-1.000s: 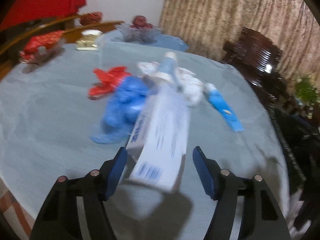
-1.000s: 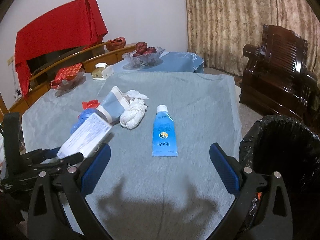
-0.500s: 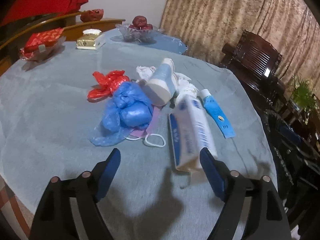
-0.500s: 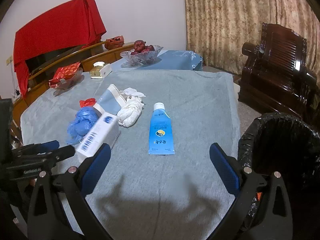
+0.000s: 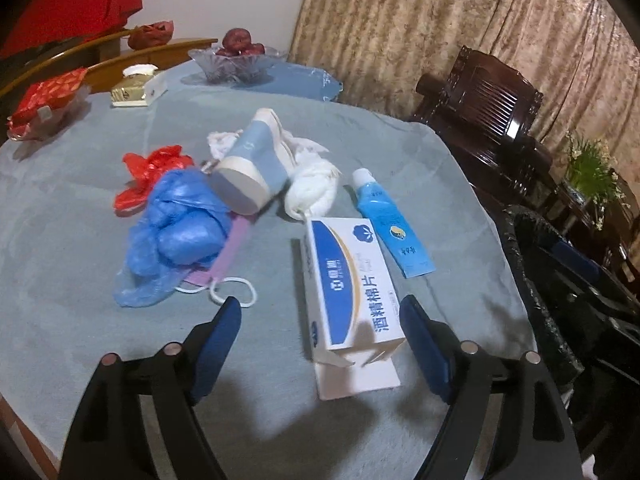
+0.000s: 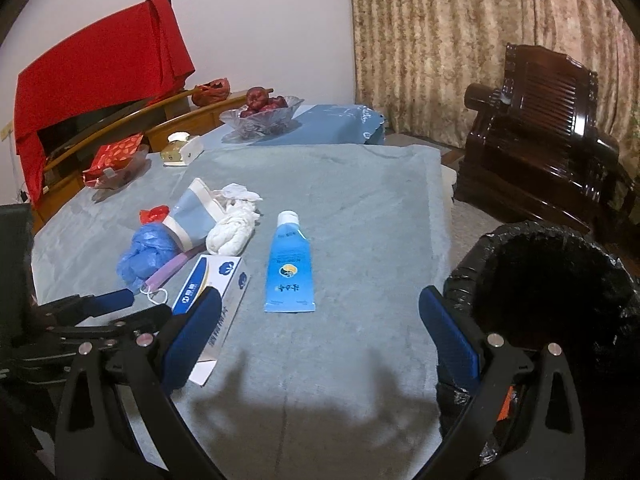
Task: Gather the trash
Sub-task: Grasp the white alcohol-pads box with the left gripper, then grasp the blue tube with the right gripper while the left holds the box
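A white and blue box [image 5: 350,284] lies flat on the grey-blue tablecloth [image 5: 60,240], between my open left gripper's [image 5: 320,336] fingers, its flap open toward me. It also shows in the right wrist view [image 6: 218,290]. Behind it lie a blue tube [image 5: 390,226], a white rag [image 5: 312,184], a blue and white carton [image 5: 252,168], a blue plastic bag [image 5: 176,232], a pink face mask [image 5: 228,258] and a red wrapper [image 5: 150,174]. My right gripper [image 6: 320,332] is open and empty above the table's near edge, facing the blue tube [image 6: 290,266].
A bin with a black liner [image 6: 552,288] stands at the table's right edge. At the back are a glass fruit bowl [image 6: 264,114], a tissue box [image 6: 180,150] and a red packet tray [image 6: 114,160]. A dark wooden chair [image 6: 548,132] stands at the right.
The box dropped from my left gripper and now lies flat on the cloth. The left gripper opened wider and pulled back a little. The right gripper barely moved.
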The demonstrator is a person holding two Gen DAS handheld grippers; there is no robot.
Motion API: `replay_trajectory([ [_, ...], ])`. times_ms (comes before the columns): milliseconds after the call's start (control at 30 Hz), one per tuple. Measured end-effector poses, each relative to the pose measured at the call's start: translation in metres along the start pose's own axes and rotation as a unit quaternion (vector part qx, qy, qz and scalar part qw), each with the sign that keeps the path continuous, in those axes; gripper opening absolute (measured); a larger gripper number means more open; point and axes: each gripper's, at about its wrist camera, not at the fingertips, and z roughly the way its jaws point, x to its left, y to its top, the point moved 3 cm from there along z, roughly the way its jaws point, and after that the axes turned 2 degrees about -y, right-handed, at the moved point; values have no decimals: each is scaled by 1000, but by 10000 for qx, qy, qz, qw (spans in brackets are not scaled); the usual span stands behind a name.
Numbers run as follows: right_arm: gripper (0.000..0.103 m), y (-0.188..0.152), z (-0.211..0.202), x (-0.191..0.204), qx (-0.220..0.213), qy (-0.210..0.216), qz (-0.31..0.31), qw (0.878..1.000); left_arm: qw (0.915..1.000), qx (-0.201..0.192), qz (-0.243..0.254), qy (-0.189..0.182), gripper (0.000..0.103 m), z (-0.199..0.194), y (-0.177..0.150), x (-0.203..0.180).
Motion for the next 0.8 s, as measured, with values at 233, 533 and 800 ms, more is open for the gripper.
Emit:
replay_trajectory([
  [233, 96, -4, -1, -8, -6, -47, 61, 10000, 9997, -16, 186, 159, 80, 22, 1, -25],
  [533, 96, -5, 5, -14, 31, -63, 105, 9999, 9986, 217, 287, 380, 59, 52, -10, -31],
  [800, 96, -2, 14, -11, 58, -38, 11, 10000, 9981, -121, 352, 499, 55, 35, -4, -26],
])
